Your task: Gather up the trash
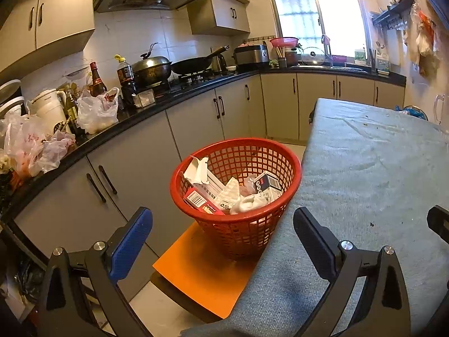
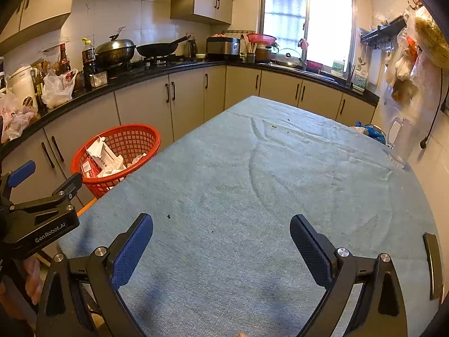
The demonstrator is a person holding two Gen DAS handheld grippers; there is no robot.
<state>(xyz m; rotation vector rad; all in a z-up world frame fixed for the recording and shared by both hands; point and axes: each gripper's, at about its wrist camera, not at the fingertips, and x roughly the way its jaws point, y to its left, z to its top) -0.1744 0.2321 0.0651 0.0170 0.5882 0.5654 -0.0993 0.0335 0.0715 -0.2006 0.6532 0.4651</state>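
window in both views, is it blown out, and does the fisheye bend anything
Left wrist view: window right pane washed out white, countertop edge curves. Right wrist view: same glare at window, tablecloth bulges, corners vignetted black.

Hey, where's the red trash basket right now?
The red trash basket stands on an orange board off the table's left edge, in front of the lower cabinets; the right wrist view shows it at left, past the left gripper.
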